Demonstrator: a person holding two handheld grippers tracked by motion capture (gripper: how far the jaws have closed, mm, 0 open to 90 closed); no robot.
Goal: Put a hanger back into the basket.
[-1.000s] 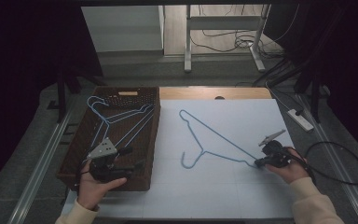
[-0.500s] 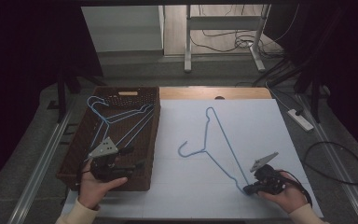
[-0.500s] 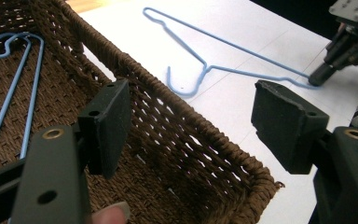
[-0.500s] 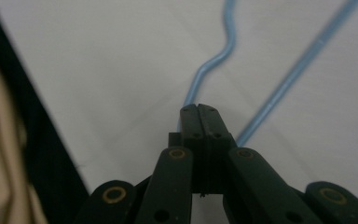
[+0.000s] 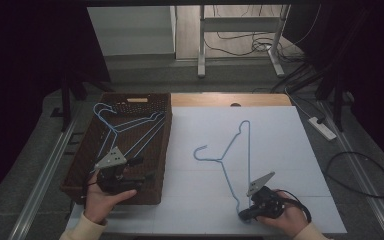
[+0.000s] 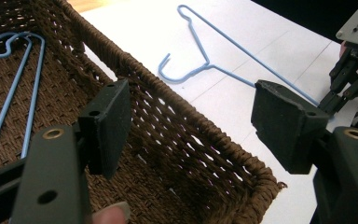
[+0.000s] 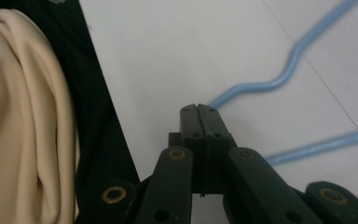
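high view: right gripper (image 5: 243, 216) clenched on blue hanger (image 5: 247, 150) near table's (image 5: 280, 125) front edge

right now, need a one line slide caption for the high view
Right hand-held gripper clamps a corner of the blue wire hanger on the white table; left hand-held gripper waits open over the wicker basket.

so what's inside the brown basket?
Inside the wicker basket, blue wire hangers lie on the bottom; at least two, exact count unclear since they overlap. The left gripper, open, covers part of the near end, so anything under it is hidden.
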